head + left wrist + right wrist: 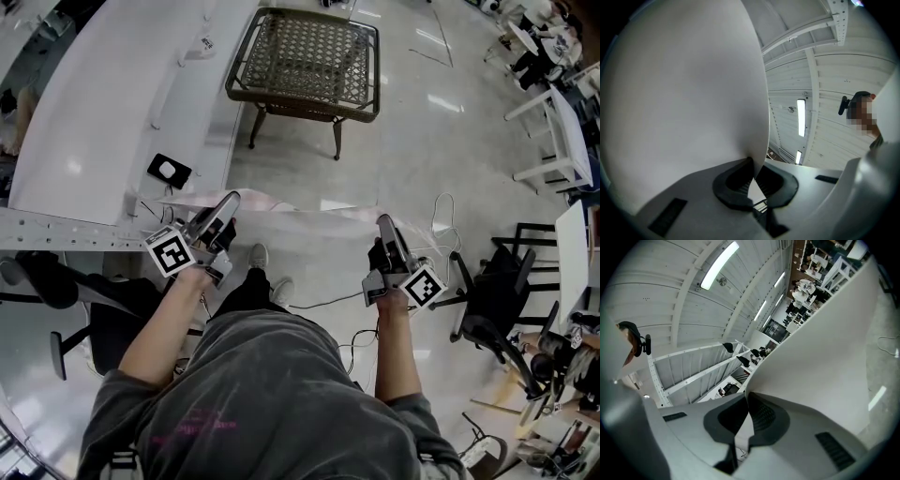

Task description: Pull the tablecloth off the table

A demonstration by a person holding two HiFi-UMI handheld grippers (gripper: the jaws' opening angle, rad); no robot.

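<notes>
Grey shirt [253,394]: is filling the bottom of the head view, with both bare forearms reaching out from it toward the wicker table [305,61].
Left gripper [228,199]: is hanging on the person's side of the wicker table, below its left corner; its jaws are pinching shut on the edge of the tablecloth [300,221], with only the thin sheet between the pads.
Right gripper [384,221]: is hanging on the person's side of the wicker table, below its right corner; its jaws are likewise closing tight on the cloth's edge.
Tablecloth: is stretching as a pale, thin sheet between the two grippers, in the air above the floor, well apart from the wicker table and nearer the person.
Wicker table: is standing on the glossy floor, showing its woven top.
White counter [94,112]: is running along the left of the wicker table.
Black chair [487,300]: is standing to the right of the wicker table, nearer the person.
</notes>
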